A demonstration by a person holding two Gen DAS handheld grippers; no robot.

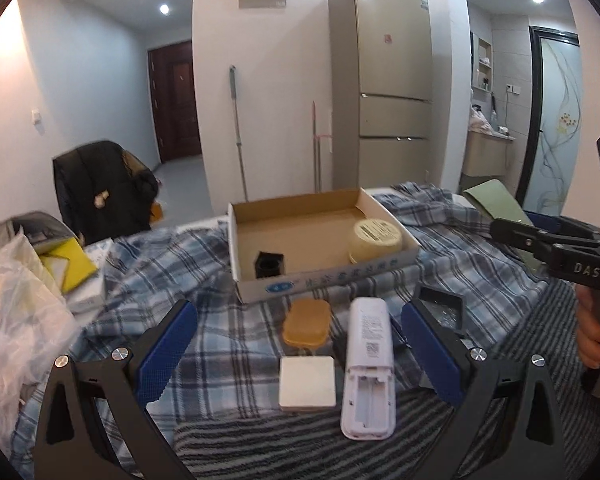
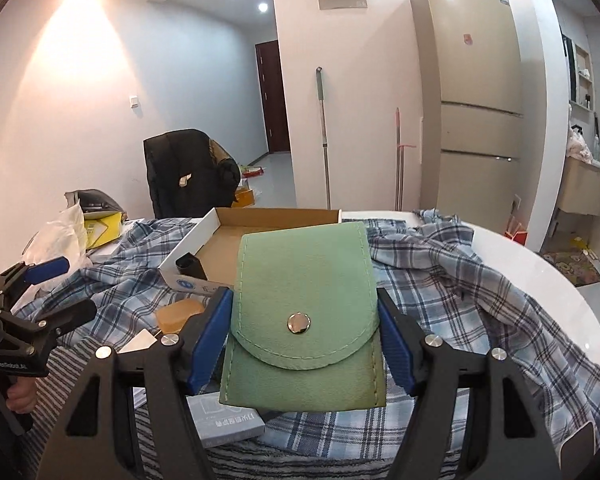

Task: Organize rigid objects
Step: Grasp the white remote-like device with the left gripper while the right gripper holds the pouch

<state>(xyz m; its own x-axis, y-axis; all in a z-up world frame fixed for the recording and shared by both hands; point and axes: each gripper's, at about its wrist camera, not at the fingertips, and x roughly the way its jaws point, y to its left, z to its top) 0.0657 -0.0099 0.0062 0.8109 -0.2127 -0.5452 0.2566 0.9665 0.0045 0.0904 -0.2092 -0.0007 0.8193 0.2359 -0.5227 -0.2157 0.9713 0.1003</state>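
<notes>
Only the left wrist view shows the inside of the cardboard box (image 1: 320,236): a yellow round tub (image 1: 376,240) lies at its right end and a small black cup (image 1: 269,265) stands at its near left corner. The same view shows a white remote (image 1: 369,368), back up with its battery bay bare, a white square block (image 1: 307,383) just left of it and an amber soap-like bar (image 1: 307,322) behind that, all on the plaid cloth (image 1: 172,264) covering the desk, between the spread fingers of the left tool (image 1: 298,354), which grips nothing

The right wrist view alone shows the green snap pouch (image 2: 306,312) face on, pinched at both side edges by the right tool (image 2: 305,338) and held above the cloth, its top overlapping the box's near right part
</notes>
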